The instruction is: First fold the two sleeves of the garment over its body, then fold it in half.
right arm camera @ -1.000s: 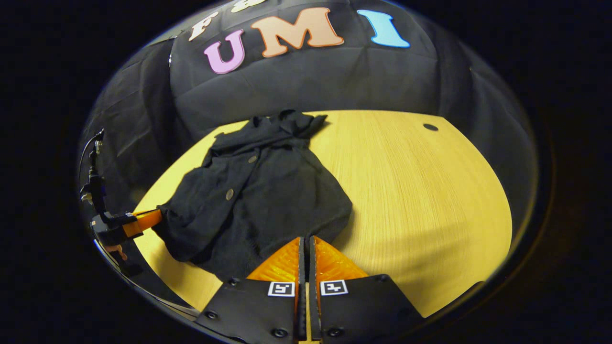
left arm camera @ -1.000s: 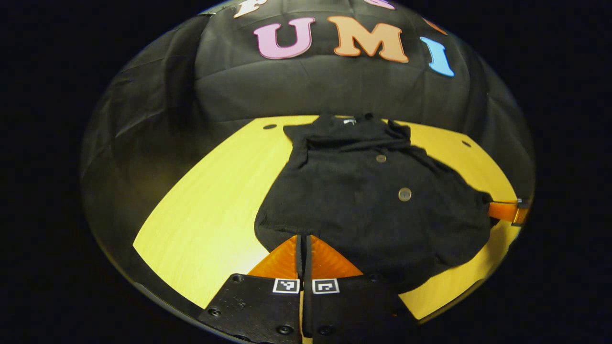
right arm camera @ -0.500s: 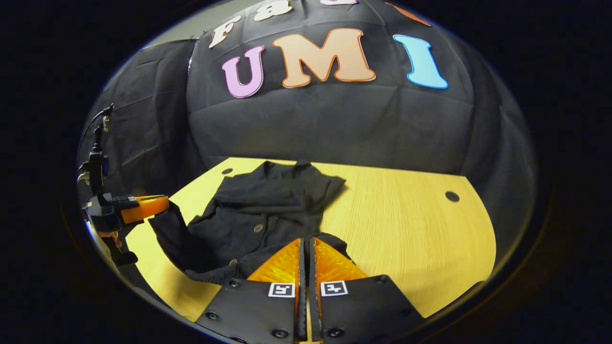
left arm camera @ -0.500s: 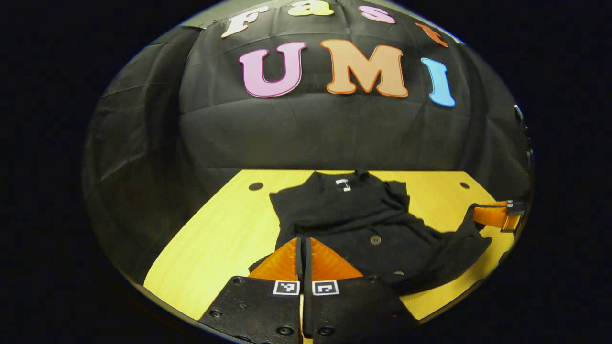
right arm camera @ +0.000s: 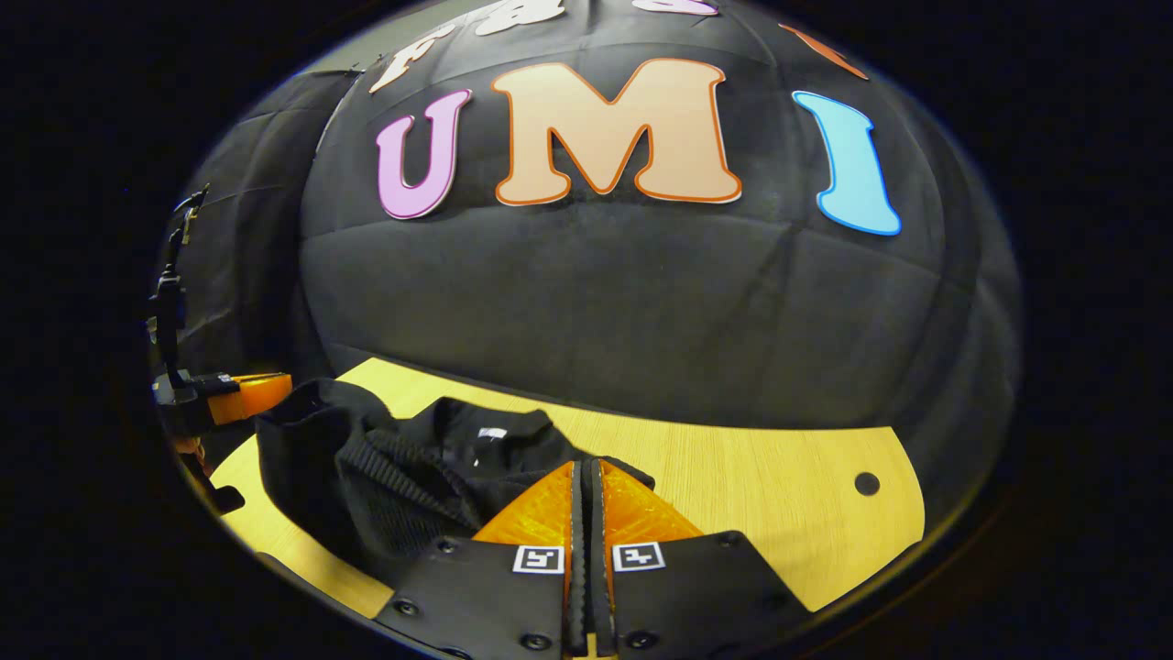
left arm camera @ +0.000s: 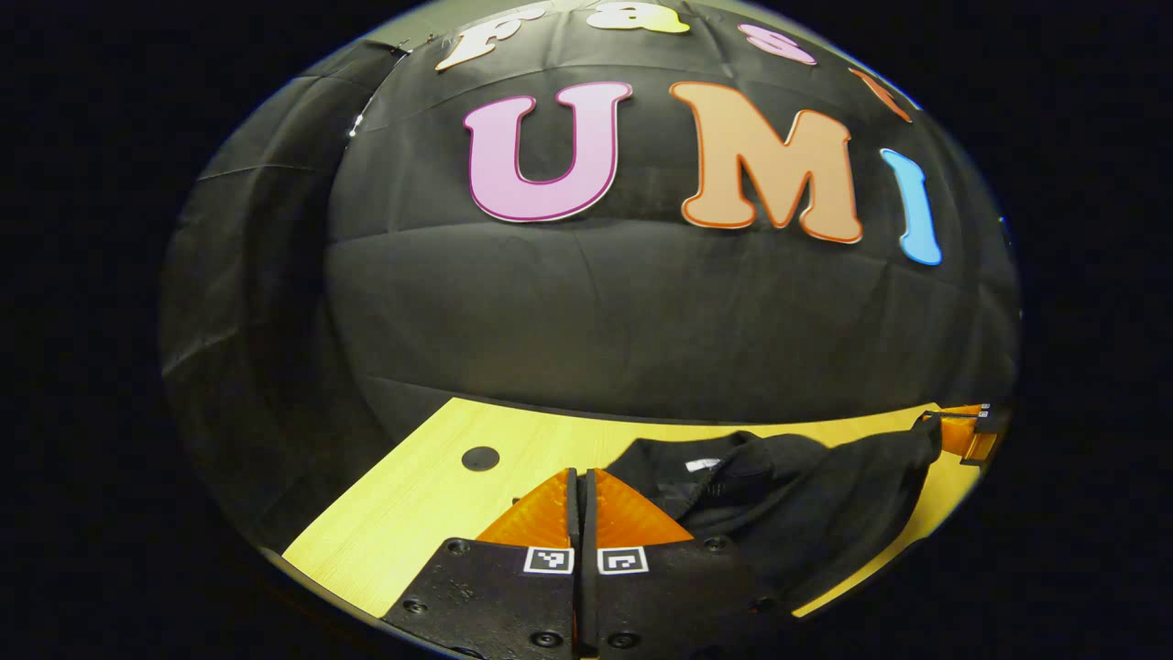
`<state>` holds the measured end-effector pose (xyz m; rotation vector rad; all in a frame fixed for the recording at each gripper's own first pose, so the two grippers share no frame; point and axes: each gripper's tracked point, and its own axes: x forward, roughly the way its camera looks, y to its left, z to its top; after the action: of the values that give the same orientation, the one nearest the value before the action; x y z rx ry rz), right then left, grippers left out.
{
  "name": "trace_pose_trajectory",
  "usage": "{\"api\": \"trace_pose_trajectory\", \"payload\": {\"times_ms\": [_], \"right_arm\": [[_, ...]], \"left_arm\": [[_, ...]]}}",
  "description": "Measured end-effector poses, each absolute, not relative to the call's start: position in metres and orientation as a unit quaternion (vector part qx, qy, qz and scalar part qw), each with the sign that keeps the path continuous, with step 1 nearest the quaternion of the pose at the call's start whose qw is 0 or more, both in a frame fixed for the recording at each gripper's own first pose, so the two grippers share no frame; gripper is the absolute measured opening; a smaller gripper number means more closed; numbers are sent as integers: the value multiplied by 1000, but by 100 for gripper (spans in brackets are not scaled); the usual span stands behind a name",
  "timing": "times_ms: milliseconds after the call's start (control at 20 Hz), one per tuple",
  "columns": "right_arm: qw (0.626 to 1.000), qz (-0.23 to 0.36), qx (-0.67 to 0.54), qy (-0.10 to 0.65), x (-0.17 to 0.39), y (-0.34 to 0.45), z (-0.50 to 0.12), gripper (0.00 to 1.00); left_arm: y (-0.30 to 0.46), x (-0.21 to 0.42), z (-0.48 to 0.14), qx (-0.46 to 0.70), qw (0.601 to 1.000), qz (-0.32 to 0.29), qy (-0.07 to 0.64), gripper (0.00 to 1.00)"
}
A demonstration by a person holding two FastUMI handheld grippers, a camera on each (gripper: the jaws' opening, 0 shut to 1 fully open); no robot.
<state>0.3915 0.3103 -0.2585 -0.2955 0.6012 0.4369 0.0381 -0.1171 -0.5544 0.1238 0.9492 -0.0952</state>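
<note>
A yellow wooden bench (right arm camera: 779, 477) stands before the black cloth wall. On it lies our black buttoned garment (right arm camera: 403, 477), soft and limp, bunched toward the collar; we judge it light and floppy, best taken at the hem corners. Our left hand-held gripper (left arm camera: 580, 486) has its fingers pressed together, seemingly pinching the hem; the right hand-held gripper (right arm camera: 586, 481) likewise. Both are low over the bench, pointing at the wall, with the cloth draped between them.

Bare counter (right arm camera: 779, 477) lies open toward its right edge. Black garment (right arm camera: 394, 477) bunched over the left part; booth wall (right arm camera: 641, 302) closes the far edge.
</note>
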Motion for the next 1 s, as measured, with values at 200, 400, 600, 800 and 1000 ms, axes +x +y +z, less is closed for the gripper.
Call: {"api": "trace_pose_trajectory", "payload": {"times_ms": [200, 400, 600, 800, 1000], "right_arm": [[923, 160, -132, 323, 445, 327, -311, 5], [915, 147, -104, 360, 446, 317, -340, 47], [928, 149, -118, 320, 449, 304, -309, 100], [949, 175, -115, 236, 431, 300, -223, 100], [962, 215, -84, 143, 371, 288, -111, 100]], "left_arm": [[-114, 60, -625, 106, 878, -60, 462, 0], [-120, 55, -660, 108, 874, -81, 467, 44], [-111, 69, -639, 67, 898, -50, 432, 95], [-92, 108, -542, 65, 933, -26, 353, 95], [-85, 132, -385, 42, 969, -29, 243, 99]]}}
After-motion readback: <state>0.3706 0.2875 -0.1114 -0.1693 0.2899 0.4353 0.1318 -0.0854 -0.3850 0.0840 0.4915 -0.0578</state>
